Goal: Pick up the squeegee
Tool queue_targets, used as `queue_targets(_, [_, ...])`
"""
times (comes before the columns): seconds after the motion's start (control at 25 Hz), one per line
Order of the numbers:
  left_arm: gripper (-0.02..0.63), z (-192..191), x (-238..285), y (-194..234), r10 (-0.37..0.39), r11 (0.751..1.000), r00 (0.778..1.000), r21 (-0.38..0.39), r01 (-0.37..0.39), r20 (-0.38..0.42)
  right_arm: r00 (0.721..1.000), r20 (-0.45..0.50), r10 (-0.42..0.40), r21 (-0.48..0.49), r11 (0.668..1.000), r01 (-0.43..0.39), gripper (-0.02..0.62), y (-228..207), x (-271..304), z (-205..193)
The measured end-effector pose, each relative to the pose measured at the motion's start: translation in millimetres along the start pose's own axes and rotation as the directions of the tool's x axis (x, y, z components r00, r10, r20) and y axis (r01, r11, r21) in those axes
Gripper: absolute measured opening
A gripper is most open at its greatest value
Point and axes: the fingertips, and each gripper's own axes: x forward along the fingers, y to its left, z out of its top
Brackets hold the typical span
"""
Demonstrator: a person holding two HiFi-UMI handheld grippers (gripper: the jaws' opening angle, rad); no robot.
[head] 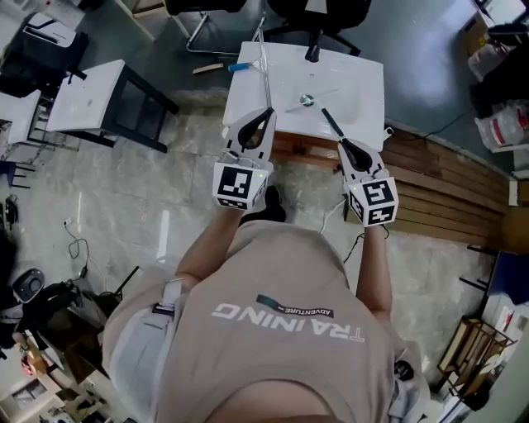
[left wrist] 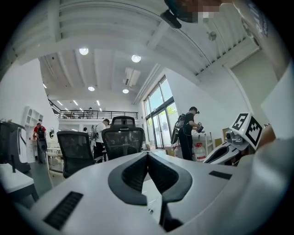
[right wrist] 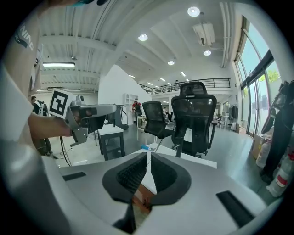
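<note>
Left tongs, right tongs: both clenched, empty. Squeegee, 11 o'clock on white table: probably light, stiff thin handle, possibly slippery; grasp mid-handle

Centre top of the frame: tabletop, with squeegee lying near its middle and thin rod along its left side. Behind, at the top edge, office chair. Upper left, well apart, side table. Right, on the floor, wooden slats. At the tabletop's near edge, left gripper and right gripper, the latter just beside the squeegee's handle.
</note>
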Motion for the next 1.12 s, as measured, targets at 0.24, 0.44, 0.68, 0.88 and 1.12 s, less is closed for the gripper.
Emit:
queue_targets(0.24, [0.011,-5.4,42.8,49.8,-0.025,1.0,1.0,-0.008,0.025,-0.006,0.996,-0.08,0.025,0.047,0.999,-0.021,0.034,-24.8,64.6,-3.4])
queue_targets(0.44, [0.011,-13.0,65.5,84.2,-0.06,0.998,0.998,-0.007,0.06,-0.021,0.991,-0.13,-0.001,0.075,0.997,0.011,0.044,-35.2,108.7,-6.9])
queue_targets(0.68, [0.011,-27.7,87.2,107.1,-0.085,0.996,0.996,-0.037,0.084,-0.029,0.979,-0.204,-0.022,0.073,0.997,0.038,0.123,-50.4,146.0,-17.8])
queue_targets(0.88, [0.011,-35.1,99.7,113.5,-0.077,0.996,0.996,-0.058,0.075,-0.036,0.954,-0.3,-0.019,0.046,0.998,0.034,0.138,-66.9,164.0,-44.8])
queue_targets(1.12, [0.011,-41.7,121.4,115.9,-0.043,0.998,0.997,-0.05,0.04,-0.062,0.877,-0.478,0.04,0.093,0.996,0.006,0.146,-91.3,197.8,-119.2])
